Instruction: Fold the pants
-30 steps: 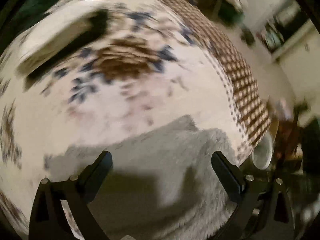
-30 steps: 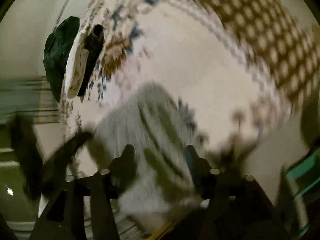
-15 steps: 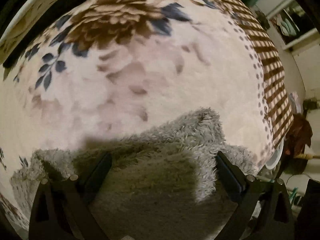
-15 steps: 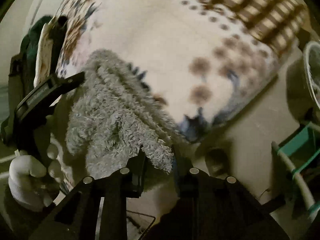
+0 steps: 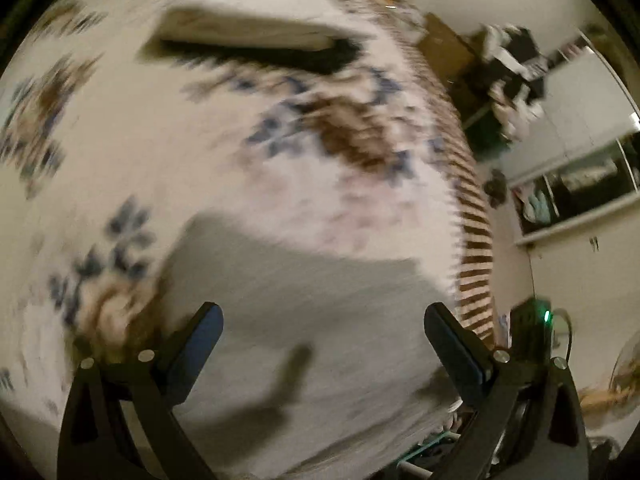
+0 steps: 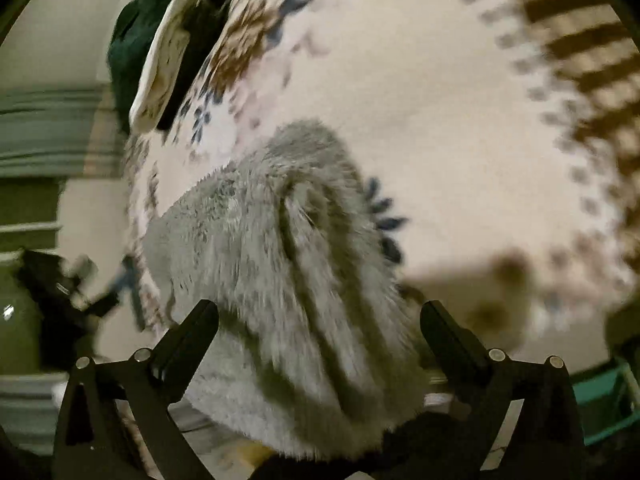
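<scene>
The grey fluffy pants (image 5: pixel 304 312) lie folded in a thick bundle on a floral blanket (image 5: pixel 192 152) over the bed. In the right wrist view the pants (image 6: pixel 280 280) show deep creases and reach toward the bed's near edge. My left gripper (image 5: pixel 322 328) is open above the pants, fingers spread wide and empty. My right gripper (image 6: pixel 320 328) is open too, its fingers either side of the bundle's near end without holding it. The left view is blurred by motion.
A folded pale and black stack (image 5: pixel 248 36) lies at the far side of the bed; it also shows in the right wrist view (image 6: pixel 176 52) next to a dark green cloth (image 6: pixel 132 36). The checked blanket border (image 5: pixel 476 248) marks the bed's right edge. A teal crate (image 6: pixel 604 396) stands on the floor.
My right gripper opened and let go of the pants' edge it was pinching. Both grippers pulled back from the pants, and the left camera swung so the far stack is in view again.
</scene>
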Motion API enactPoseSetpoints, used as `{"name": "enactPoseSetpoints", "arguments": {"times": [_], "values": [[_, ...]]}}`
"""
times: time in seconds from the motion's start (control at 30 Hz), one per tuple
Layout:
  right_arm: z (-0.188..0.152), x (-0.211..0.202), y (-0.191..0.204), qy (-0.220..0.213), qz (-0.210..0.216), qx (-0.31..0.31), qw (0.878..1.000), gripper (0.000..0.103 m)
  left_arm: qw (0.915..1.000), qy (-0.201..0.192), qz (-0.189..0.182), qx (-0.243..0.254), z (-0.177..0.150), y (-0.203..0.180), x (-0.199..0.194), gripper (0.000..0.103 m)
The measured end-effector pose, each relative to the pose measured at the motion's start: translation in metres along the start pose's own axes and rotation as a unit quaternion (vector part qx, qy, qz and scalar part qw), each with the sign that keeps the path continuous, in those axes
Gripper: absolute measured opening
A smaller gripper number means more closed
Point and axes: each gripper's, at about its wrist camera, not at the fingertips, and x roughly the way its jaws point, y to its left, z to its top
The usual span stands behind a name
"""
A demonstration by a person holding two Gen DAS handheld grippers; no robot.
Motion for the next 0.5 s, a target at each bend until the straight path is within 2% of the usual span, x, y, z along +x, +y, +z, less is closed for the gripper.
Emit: {"name": "enactPoseSetpoints", "arguments": {"times": [0.1, 0.23, 0.37, 0.4, 0.43, 0.5], "values": [[0.017, 0.031, -0.003, 0.043, 0.026, -0.027, 0.998, 0.102, 0.999, 0.017, 0.006, -0.04, -0.017, 0.039, 0.018, 0.103], [0.028, 0.066, -0.016, 0.093, 0.072, -0.012, 0.993, 0.103, 0.9962, 0.039, -0.008, -0.077, -0.037, 0.072, 0.048, 0.103], [0.028, 0.07, -0.02, 0.097, 0.093, -0.005, 0.991, 0.103, 0.9891, 0.037, -0.076, -0.12, -0.041, 0.086, 0.07, 0.103], [0.027, 0.069, -0.021, 0.095, 0.097, -0.003, 0.991, 0.099, 0.987, 0.031, -0.093, -0.128, -0.041, 0.086, 0.07, 0.103], [0.025, 0.068, -0.019, 0.09, 0.105, -0.006, 0.99, 0.085, 0.9874, 0.027, -0.088, -0.129, -0.041, 0.085, 0.069, 0.102], [0.019, 0.063, -0.016, 0.08, 0.099, -0.016, 0.992, 0.069, 0.9889, 0.02, -0.093, -0.114, -0.039, 0.077, 0.063, 0.082]]}}
